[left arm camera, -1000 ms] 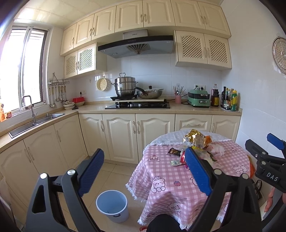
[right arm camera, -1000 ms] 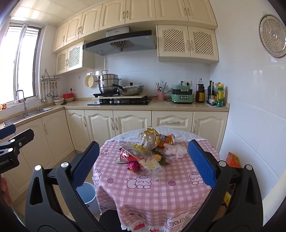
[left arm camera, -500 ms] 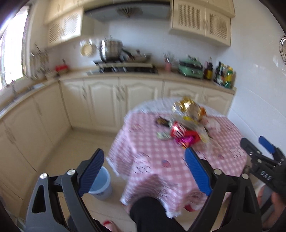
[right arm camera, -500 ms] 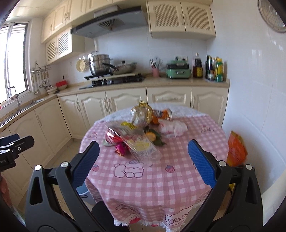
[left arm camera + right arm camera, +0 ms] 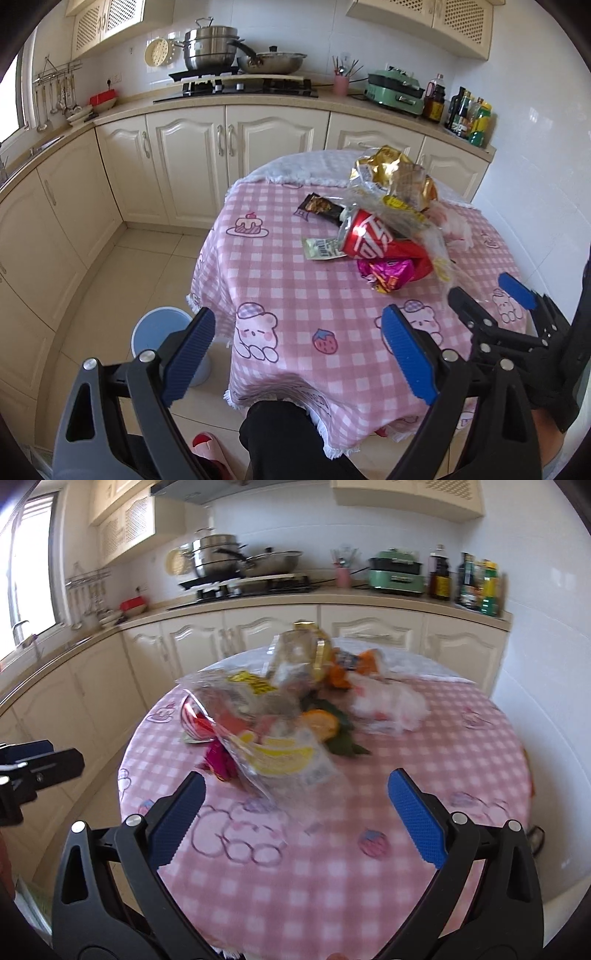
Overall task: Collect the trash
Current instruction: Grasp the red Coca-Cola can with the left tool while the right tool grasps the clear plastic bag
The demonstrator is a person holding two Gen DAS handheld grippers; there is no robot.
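Observation:
A pile of trash lies on the round table with the pink checked cloth (image 5: pixel 295 295): a red can (image 5: pixel 369 236), a magenta wrapper (image 5: pixel 388 273), a dark snack wrapper (image 5: pixel 321 206), a gold foil bag (image 5: pixel 391 170) and a clear plastic bag (image 5: pixel 266 731) with orange peel (image 5: pixel 321 722) beside it. A blue bin (image 5: pixel 155 332) stands on the floor left of the table. My left gripper (image 5: pixel 299 354) is open and empty over the table's near left edge. My right gripper (image 5: pixel 295 812) is open and empty, just short of the clear bag; it also shows in the left wrist view (image 5: pixel 491 306).
Cream kitchen cabinets (image 5: pixel 192 155) and a counter with stove, pots and bottles run behind the table. A white tiled wall (image 5: pixel 546 664) stands close on the right. My knee in dark trousers (image 5: pixel 280 435) is below the table edge. A crumpled white bag (image 5: pixel 388 701) lies further back.
Both grippers have tilted down and moved closer to the table. The trash pile now looms larger, and the right view is blurred from motion. Nothing has been grasped.

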